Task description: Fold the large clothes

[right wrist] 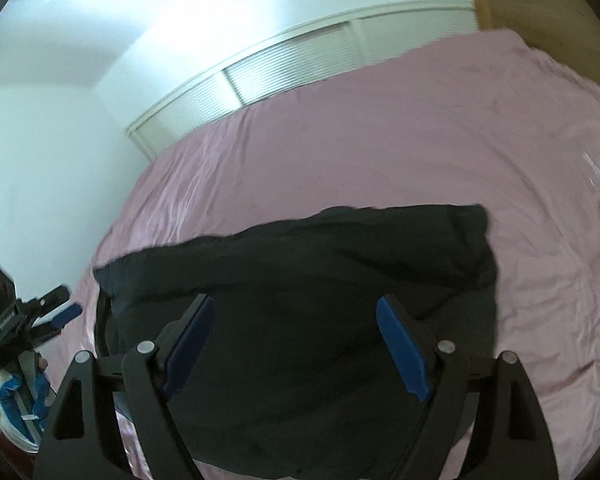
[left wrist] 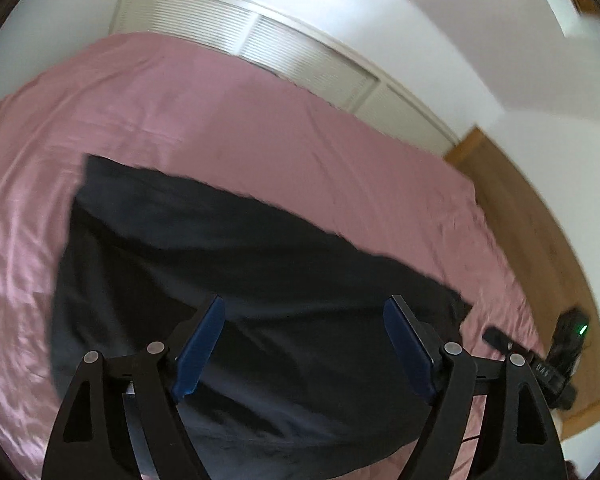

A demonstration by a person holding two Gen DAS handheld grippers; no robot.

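A large black garment [left wrist: 220, 248] lies spread flat on the pink bed sheet [left wrist: 220, 112], its far edge straight and a corner reaching to the right. My left gripper [left wrist: 305, 302] hovers over the garment's near part, its blue pads wide apart with nothing between them. In the right wrist view the same black garment [right wrist: 320, 264] fills the middle. My right gripper [right wrist: 295, 299] stands open above it and is also empty. The left gripper [right wrist: 60, 312] shows at the far left of that view, beyond the garment's left edge, with its jaws apart.
The pink sheet [right wrist: 380, 140] stretches wide beyond the garment and is wrinkled. White louvered closet doors [left wrist: 284, 44] run behind the bed. The wooden floor [left wrist: 520, 208] lies to the right. A blue and white cloth item [right wrist: 16, 404] sits at the lower left.
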